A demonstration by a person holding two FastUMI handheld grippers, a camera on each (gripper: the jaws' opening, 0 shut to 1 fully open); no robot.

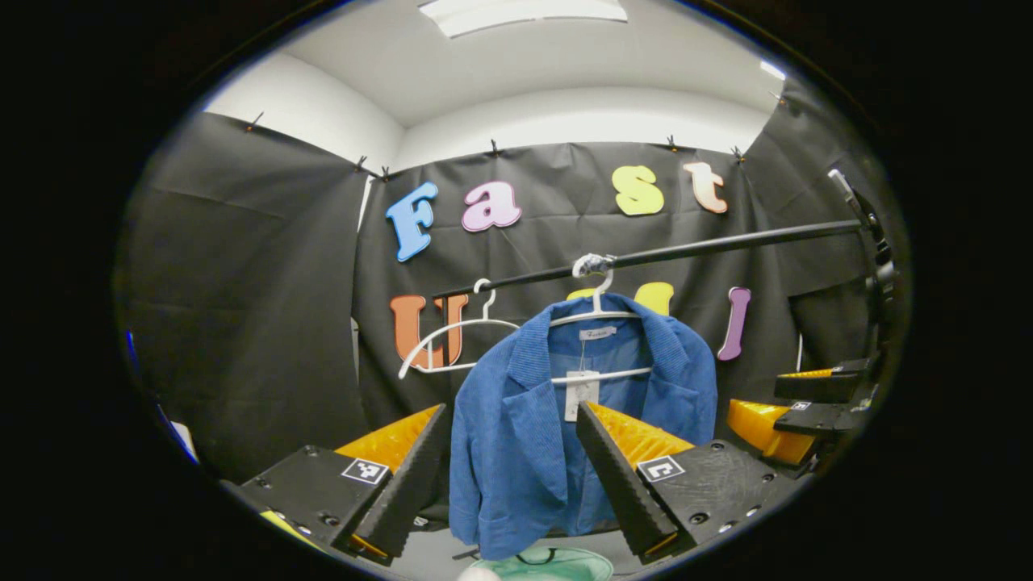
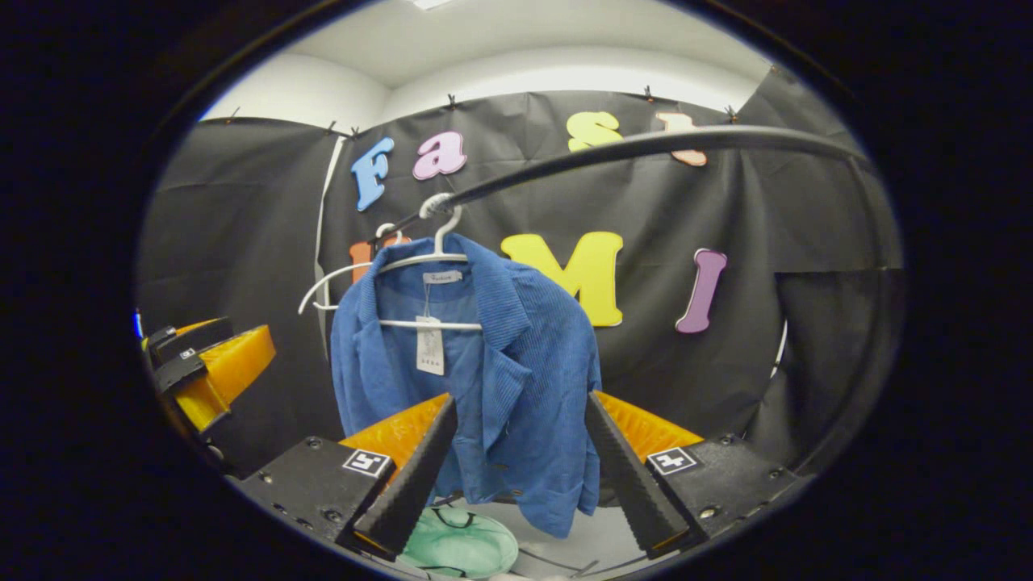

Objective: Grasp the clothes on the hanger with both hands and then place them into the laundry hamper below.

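Observation:
A blue corduroy jacket [image 1: 524, 436] [image 2: 476, 379] hangs on a white hanger [image 1: 595, 311] [image 2: 440, 242] from a black rail [image 1: 686, 252] [image 2: 613, 149]. A white tag dangles at its collar. My left gripper [image 1: 512, 413] is open, its fingers framing the jacket's left half without touching it. My right gripper [image 2: 520, 402] is open too, its fingers either side of the jacket's right front, a short way off. The right gripper [image 1: 815, 403] shows at the right edge of the left gripper view, and the left gripper [image 2: 206, 367] at the left edge of the right gripper view. A pale green hamper [image 1: 557, 563] [image 2: 460, 545] sits below.
An empty white hanger [image 1: 452, 339] [image 2: 339, 278] hangs on the rail to the left of the jacket. The rail's upright stand [image 1: 876, 266] rises at the right in the left gripper view. Black cloth walls close in behind and at both sides.

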